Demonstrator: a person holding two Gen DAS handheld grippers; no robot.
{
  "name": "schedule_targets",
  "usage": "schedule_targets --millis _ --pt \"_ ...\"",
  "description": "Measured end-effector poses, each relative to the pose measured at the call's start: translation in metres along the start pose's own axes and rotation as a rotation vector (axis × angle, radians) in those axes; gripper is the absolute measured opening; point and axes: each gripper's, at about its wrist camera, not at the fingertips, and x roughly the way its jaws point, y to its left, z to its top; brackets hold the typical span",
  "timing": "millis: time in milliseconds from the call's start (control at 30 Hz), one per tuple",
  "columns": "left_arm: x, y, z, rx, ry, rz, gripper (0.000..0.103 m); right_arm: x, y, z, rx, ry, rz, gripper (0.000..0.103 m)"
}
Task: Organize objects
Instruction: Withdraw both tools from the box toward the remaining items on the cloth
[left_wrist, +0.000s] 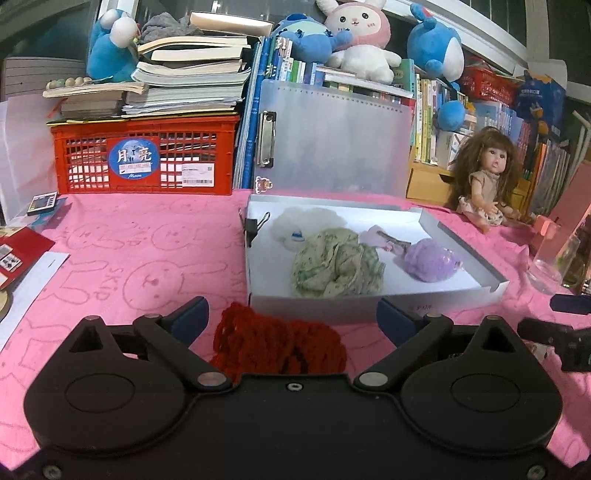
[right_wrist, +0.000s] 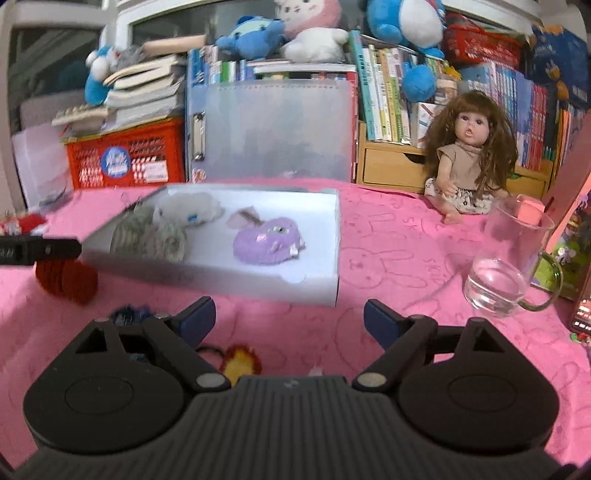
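Your left claw (left_wrist: 291, 317) gapes wide and empty over the red knitted piece (left_wrist: 277, 347), a crumpled woolly heap on the pink surface (left_wrist: 129, 266), just before the white box (left_wrist: 369, 299); right claw (right_wrist: 290, 319) also spread, empty.

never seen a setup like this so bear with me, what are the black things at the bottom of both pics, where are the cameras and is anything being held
The black shapes are two handheld grippers, one in each of a person's hands. Each carries a camera that looks forward along its two blue-tipped fingers, so one picture is the left gripper's view and the other the right gripper's.

Both stand open and hold nothing. A red knitted piece lies on the pink cloth between the left gripper's fingers, not pinched. A small yellow item lies by the right gripper.

Beyond them a shallow white box holds a white plush, a green cloth bundle and a purple toy car. A doll and a glass mug stand to the right.
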Motion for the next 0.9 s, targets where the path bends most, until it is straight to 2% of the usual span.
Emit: schedule_targets --millis 200,367,567,767,900 --pt "-0.007 -0.005 -0.016 0.037 -0.047 0.034 0.100 -0.011 0.019 -0.013 -0.081 -0.006 -0.005 0.093" --pt "-0.006 -0.007 -0.023 0.051 -0.035 0.043 0.100 -0.014 0.034 -0.024 -0.158 -0.012 -0.044 0.092" --pt "-0.001 -0.004 -0.026 0.030 -0.013 0.039 0.101 -0.018 0.040 -0.030 -0.161 -0.009 -0.025 0.092" --pt "0.004 -0.004 -0.029 0.022 0.018 0.036 0.101 -0.020 0.043 -0.035 -0.144 0.003 0.003 0.086" --pt "0.003 -0.006 -0.030 0.031 0.016 0.035 0.101 -0.021 0.046 -0.037 -0.133 0.008 0.027 0.078"
